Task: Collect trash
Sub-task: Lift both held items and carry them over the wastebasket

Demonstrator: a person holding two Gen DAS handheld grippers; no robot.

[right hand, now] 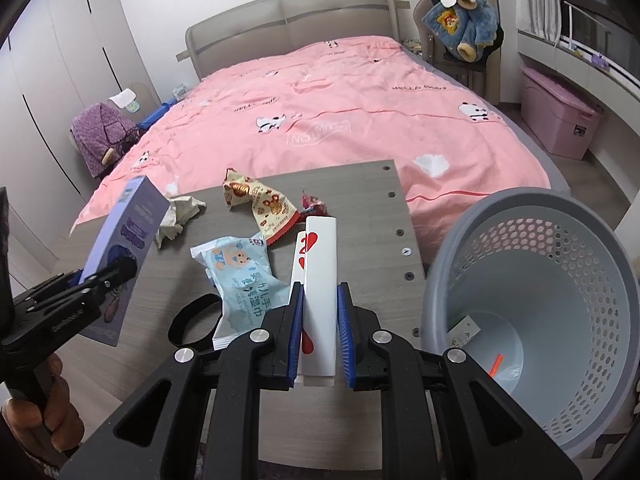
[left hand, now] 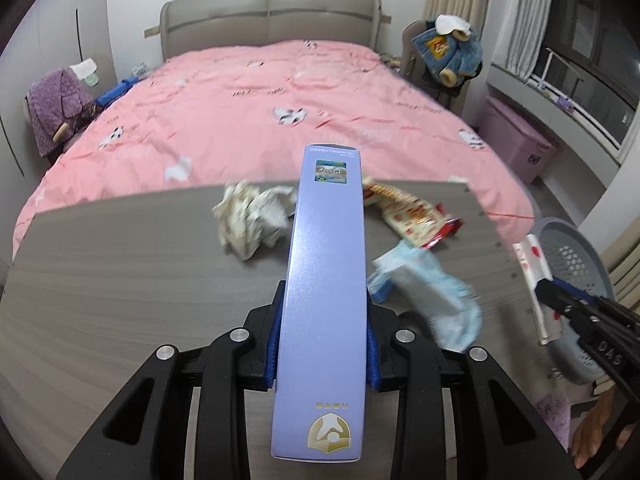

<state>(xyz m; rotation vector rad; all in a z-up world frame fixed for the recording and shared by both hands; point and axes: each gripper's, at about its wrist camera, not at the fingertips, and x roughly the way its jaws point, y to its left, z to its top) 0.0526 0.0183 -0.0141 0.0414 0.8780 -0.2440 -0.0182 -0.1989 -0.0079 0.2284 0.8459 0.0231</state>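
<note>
Left tongs (left hand: 322, 344) are clenched on the long purple box (left hand: 326, 280), lifted clear of the bench (left hand: 120, 280) and pointing to twelve o'clock, likely ready for the trip to the bin. Crumpled paper (left hand: 252, 220) lies at eleven o'clock, the snack wrapper (right hand: 264, 204) at twelve, the blue wipes packet (right hand: 240, 276) nearer. Right tongs (right hand: 318, 328) grasp the white box with red hearts (right hand: 320, 272), held upright for a clean drop. The grey basket (right hand: 540, 280) waits at three o'clock, just beside the bench edge, a few scraps inside.
</note>
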